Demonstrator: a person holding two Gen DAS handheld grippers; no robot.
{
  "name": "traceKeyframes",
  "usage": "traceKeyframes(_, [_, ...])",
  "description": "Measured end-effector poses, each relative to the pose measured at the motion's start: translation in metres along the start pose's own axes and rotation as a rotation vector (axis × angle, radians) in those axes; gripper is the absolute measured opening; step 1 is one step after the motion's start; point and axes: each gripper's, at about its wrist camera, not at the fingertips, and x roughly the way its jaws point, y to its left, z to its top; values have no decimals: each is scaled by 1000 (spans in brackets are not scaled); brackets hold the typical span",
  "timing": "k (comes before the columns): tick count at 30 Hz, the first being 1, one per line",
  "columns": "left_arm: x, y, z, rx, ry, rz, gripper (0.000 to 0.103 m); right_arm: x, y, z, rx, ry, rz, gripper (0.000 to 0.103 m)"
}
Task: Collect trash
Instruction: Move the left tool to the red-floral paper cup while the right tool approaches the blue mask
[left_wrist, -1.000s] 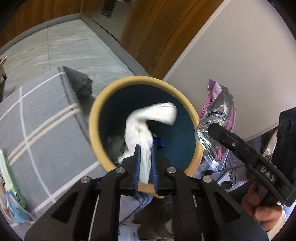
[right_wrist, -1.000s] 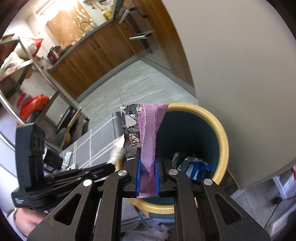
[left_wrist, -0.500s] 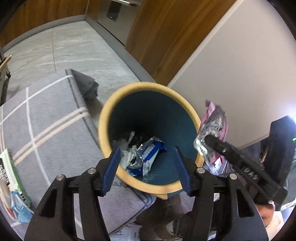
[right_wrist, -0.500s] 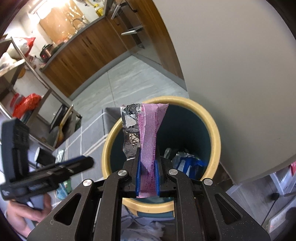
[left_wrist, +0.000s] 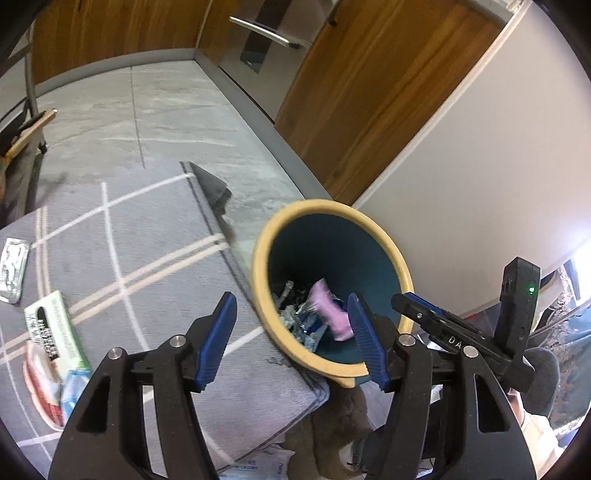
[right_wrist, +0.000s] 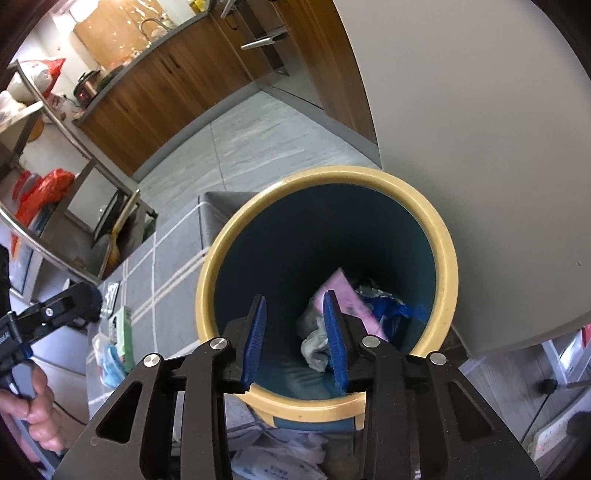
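A teal bin with a yellow rim (left_wrist: 259, 273) (right_wrist: 207, 295) stands by the wall at the rug's corner. My left gripper (left_wrist: 290, 325) hangs above and left of the rim; its jaws are opening and nothing is between them. My right gripper (right_wrist: 295, 314) is over the bin's mouth with its jaws opening, and nothing is pressed between its pads. A pink and silver wrapper (left_wrist: 328, 310) (right_wrist: 347, 291) lies loose inside the bin, blurred, on top of crumpled white, blue and silver trash (right_wrist: 314, 339). The right gripper's tip (left_wrist: 406, 302) shows at the bin's right edge.
On the grey rug with white lines (left_wrist: 129, 240) lie a green box (left_wrist: 51, 328), a foil blister pack (left_wrist: 13, 269) and a blue mask (left_wrist: 72, 384). White packets (right_wrist: 277, 461) sit at the bin's foot. A metal rack (right_wrist: 74, 166) stands at left. Wooden cabinets line the far wall.
The left gripper let the white tissue go into the bin, opened wide and drew back up and left. The right gripper opened and the pink wrapper dropped into the bin.
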Motion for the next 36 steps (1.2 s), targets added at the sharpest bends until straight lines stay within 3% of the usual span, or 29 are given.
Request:
traceKeyframes(8, [-44,45,-10,-44,-72,92,64,4,20,-3,-42,14,39,41])
traceKeyframes(17, [-79,113,-38,-155,-85,222,66,15,67,-13,-143,62,101,47])
traceKeyframes(26, [-74,167,-65,-256,-39,339,67,22,114,-29,-234,103,147,49])
traceKeyframes(36, [-40,187,-83,-261,104,437,67,24,147,-45,-302,129,185,49])
